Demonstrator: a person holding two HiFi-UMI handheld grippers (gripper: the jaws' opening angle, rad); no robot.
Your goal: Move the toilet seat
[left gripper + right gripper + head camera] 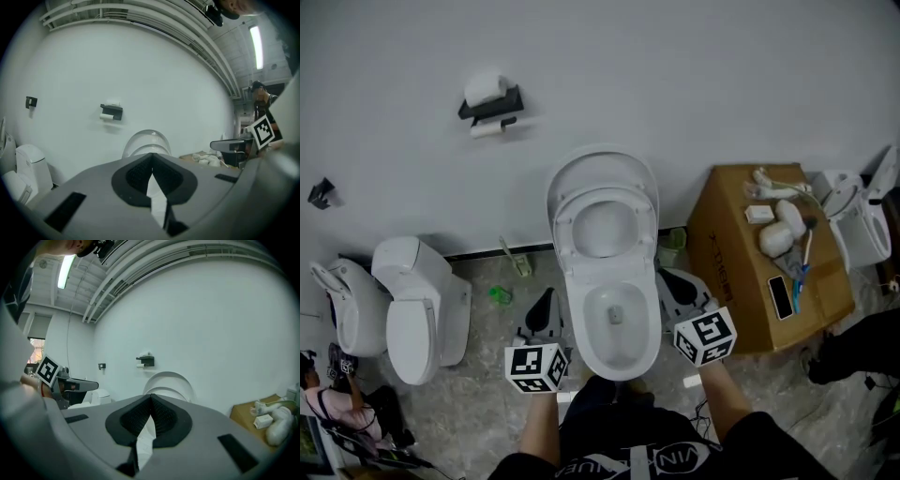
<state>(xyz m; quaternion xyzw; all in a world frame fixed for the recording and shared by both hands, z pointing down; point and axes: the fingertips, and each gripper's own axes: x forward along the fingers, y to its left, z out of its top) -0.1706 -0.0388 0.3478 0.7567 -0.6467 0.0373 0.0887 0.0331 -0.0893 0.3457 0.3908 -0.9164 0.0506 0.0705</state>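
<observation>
While toilet seat (pixel 565 230) stands raised, cardboard box (pixel 727 253) carries white fittings (pixel 776 234).

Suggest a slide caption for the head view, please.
Shut, empty left tongs and right tongs flank a white ceramic toilet whose white oval seat stands raised.

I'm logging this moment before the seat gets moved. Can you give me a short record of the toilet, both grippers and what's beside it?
toilet seat: raised, leaning back with the lid toward the wall
bowl: uncovered
left gripper: shut, empty, left of bowl
right gripper: shut, empty, right of bowl
cardboard box: right of toilet, small items on top
</observation>
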